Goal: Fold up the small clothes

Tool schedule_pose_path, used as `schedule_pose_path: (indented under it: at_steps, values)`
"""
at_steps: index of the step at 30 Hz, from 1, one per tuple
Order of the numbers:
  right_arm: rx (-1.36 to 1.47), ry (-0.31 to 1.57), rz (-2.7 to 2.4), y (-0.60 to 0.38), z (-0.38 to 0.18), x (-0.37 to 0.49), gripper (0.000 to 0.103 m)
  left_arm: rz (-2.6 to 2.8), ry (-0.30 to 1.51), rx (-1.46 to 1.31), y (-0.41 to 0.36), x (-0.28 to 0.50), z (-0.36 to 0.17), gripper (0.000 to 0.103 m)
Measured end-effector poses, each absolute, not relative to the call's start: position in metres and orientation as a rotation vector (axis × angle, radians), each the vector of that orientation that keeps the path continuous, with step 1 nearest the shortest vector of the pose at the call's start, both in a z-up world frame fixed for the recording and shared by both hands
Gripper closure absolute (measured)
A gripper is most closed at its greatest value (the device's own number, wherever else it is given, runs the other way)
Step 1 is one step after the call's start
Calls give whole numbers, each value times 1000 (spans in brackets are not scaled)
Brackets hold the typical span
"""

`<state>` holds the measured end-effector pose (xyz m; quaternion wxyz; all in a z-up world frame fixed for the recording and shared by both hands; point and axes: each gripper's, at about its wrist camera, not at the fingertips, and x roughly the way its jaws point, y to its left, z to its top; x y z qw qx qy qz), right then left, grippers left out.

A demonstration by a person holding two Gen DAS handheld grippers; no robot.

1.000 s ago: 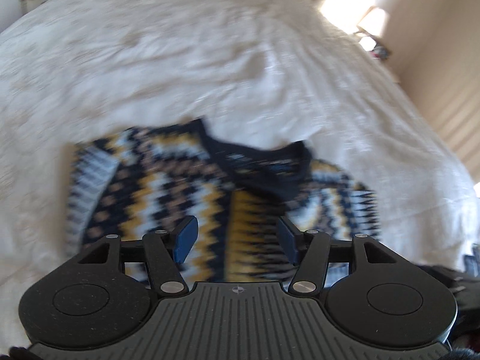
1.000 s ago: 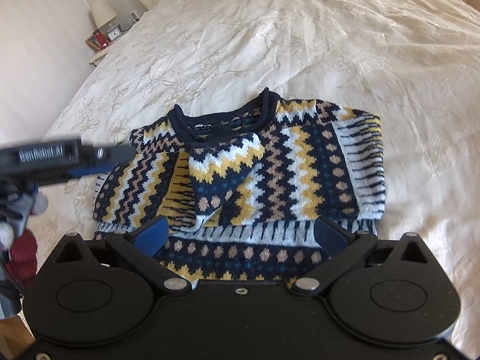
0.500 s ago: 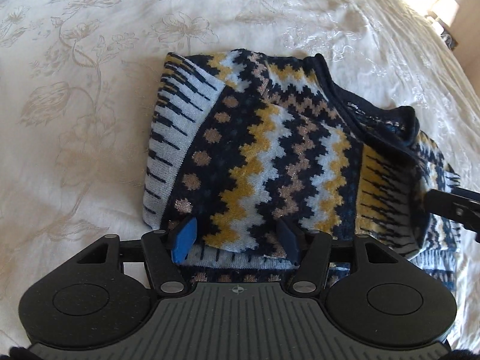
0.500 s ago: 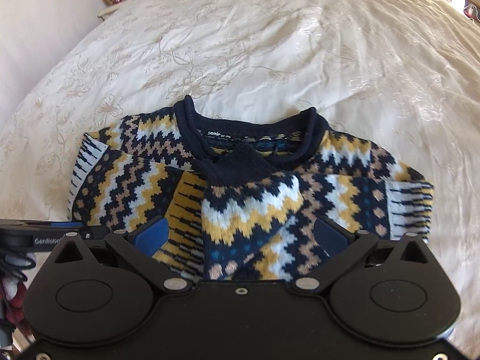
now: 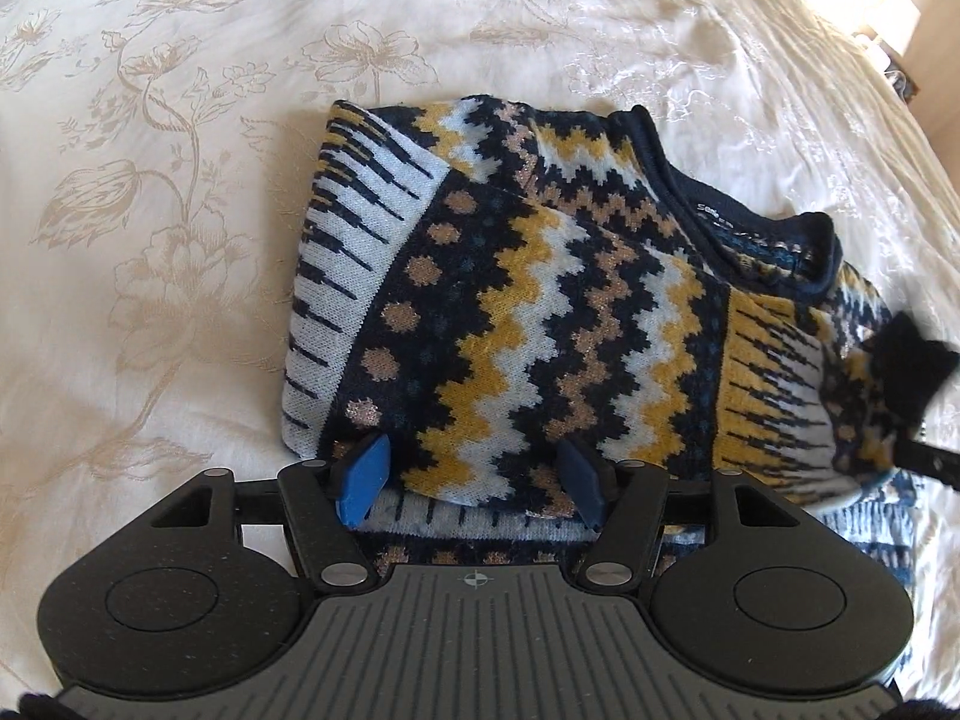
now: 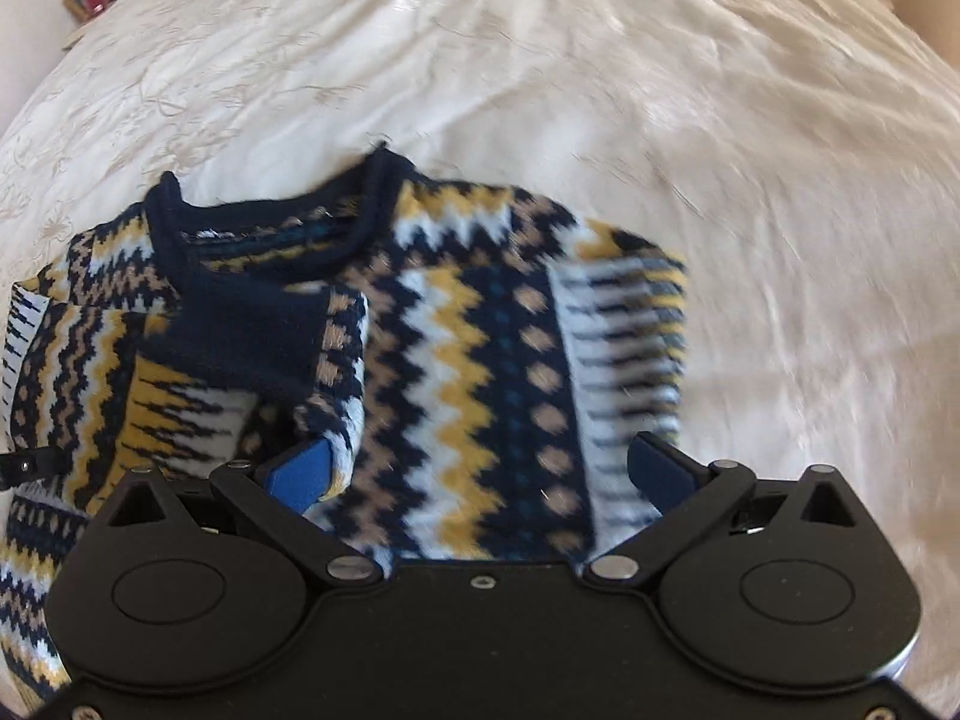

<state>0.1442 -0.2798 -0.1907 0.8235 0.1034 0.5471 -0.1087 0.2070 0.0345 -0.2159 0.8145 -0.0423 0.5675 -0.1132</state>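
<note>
Sweater half folded on bed

Sweater [image 5: 540, 312] lies on the cream bedspread [image 5: 150, 210], sleeves folded in. Your left gripper [image 5: 474, 474] is opening, jaws straddling the hem fold without pinching; your right gripper [image 6: 480, 468] gapes wide over the sweater, holding nothing

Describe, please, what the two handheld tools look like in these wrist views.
Both are black plastic, with two round discs flanking angled linkage arms pinned by silver screws, ending in blue finger pads. The left tool has a grey ribbed centre plate with a small crosshair mark. The right tool has a plain black centre plate with a small silver screw.
</note>
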Motion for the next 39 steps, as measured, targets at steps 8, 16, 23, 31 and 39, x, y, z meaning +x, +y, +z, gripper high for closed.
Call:
schedule_pose_path:
  at_steps: [8, 16, 23, 31, 39]
  values:
    - [358, 1133, -383, -310, -187, 121, 1, -245, 1215, -95, 35, 209, -216, 42]
    - [497, 1017, -137, -321, -191, 122, 1, -241, 1154, -153, 50, 197, -201, 42]
    - [594, 1041, -91, -329, -209, 130, 1, -206, 1152, -157, 67, 184, -194, 42]
    - [609, 1074, -100, -328, -215, 137, 8, -178, 1160, -144, 78, 176, -193, 42]
    - [571, 1086, -58, -316, -199, 143, 85, -191, 1137, -124, 76, 171, -185, 42]
